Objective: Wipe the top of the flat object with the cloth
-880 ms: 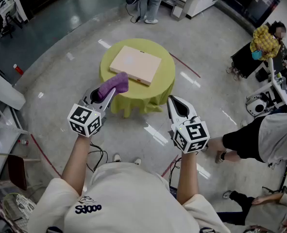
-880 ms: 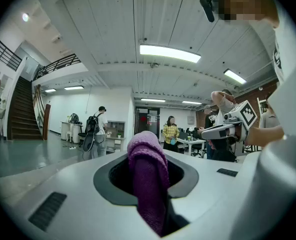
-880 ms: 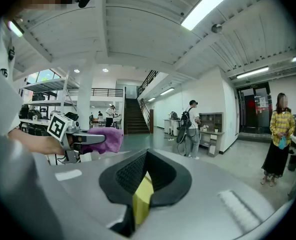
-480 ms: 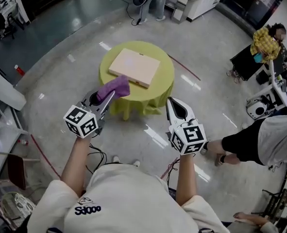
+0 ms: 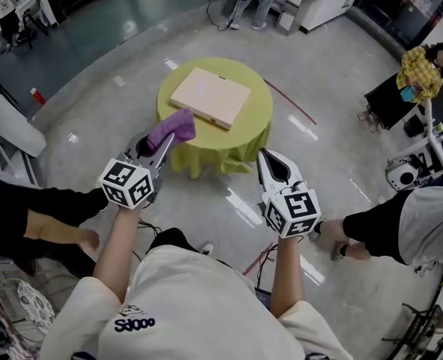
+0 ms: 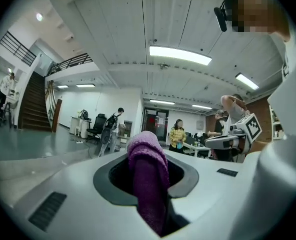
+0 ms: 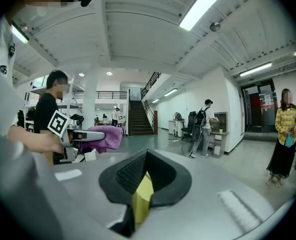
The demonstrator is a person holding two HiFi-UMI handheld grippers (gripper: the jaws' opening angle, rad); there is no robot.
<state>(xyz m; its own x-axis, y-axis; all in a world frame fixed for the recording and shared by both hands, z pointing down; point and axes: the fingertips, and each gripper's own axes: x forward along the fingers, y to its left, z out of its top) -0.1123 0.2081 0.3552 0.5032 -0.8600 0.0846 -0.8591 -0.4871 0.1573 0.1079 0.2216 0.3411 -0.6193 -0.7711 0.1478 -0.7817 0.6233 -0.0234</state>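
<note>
Left gripper: the left gripper, at centre left of the head view, had its jaws pressed together on the purple cloth.
Cloth: one folded end stood up beyond the jaw tips and pointed to the upper right of the frame.
Right gripper: the right gripper, at centre right, carried nothing; its jaw tips seemed to meet, with only a thin slit of yellow showing behind them.
Direction to the target: the flat object lay ahead of both grippers, up and a little right of the cloth, and up and left of the right gripper.
Long axis: it ran from the upper left to the lower right of the frame.
Support: it rested on the round table with a yellow-green cover, in the upper centre.
Nearer hand: the left one, judged from the head view.
Gap: the cloth was near the flat object's lower left corner but apart from it; I could not tell its height above the table.
Count: two grippers, one cloth, one flat object, one table.
Task state: the wiping looked not yet begun.
</note>
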